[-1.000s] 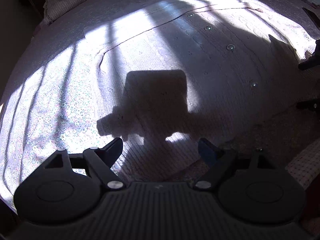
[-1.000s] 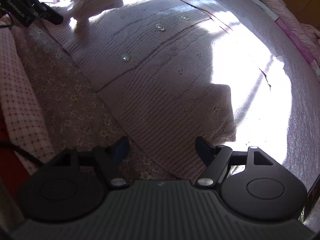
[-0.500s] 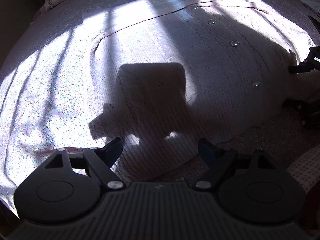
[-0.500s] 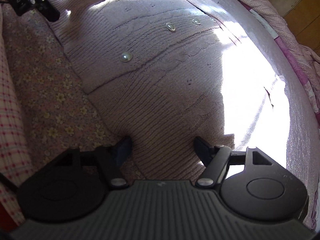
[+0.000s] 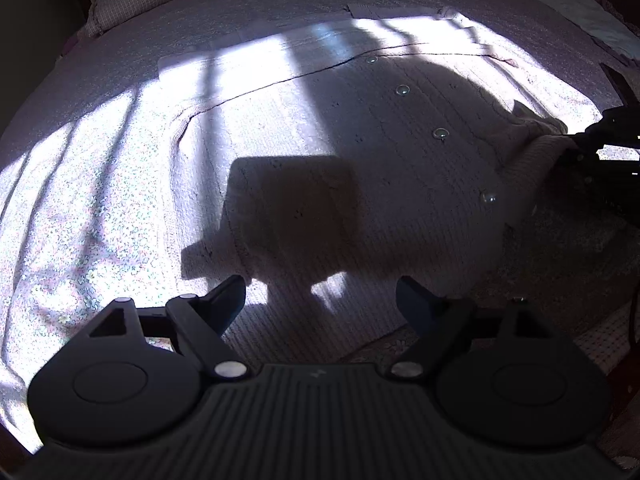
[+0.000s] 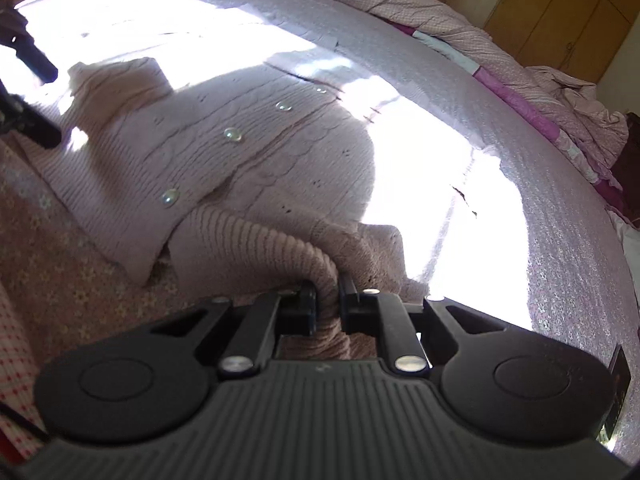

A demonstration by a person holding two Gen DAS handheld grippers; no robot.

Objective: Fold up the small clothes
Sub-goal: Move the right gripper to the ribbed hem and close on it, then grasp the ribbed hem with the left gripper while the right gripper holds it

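Right wrist view shows the knit cardigan [image 6: 248, 148] lying front-up on the floral bedsheet [image 6: 572, 264], its row of pearly buttons [image 6: 233, 134] running up the placket. The right gripper [image 6: 328, 300] is pressed together on a bunched roll of the ribbed hem, which rises off the bed and curls into the jaws. In the left wrist view the same cardigan [image 5: 360, 184] spreads flat, half in hard sunlight and half under the tool's shadow, and the left gripper [image 5: 320, 292] hovers spread wide over the near hem, holding nothing.

Only one corner is lifted, so the risk I see is a skewed fold: if the right side travels while the left stays unpinched, the hem will likely drag diagonally and the placket may gape between buttons. The grip takes a thick wad of loose knit, which could stretch or slip out under tension. The crumpled quilt [image 6: 552, 92] lies well apart and should not interfere.
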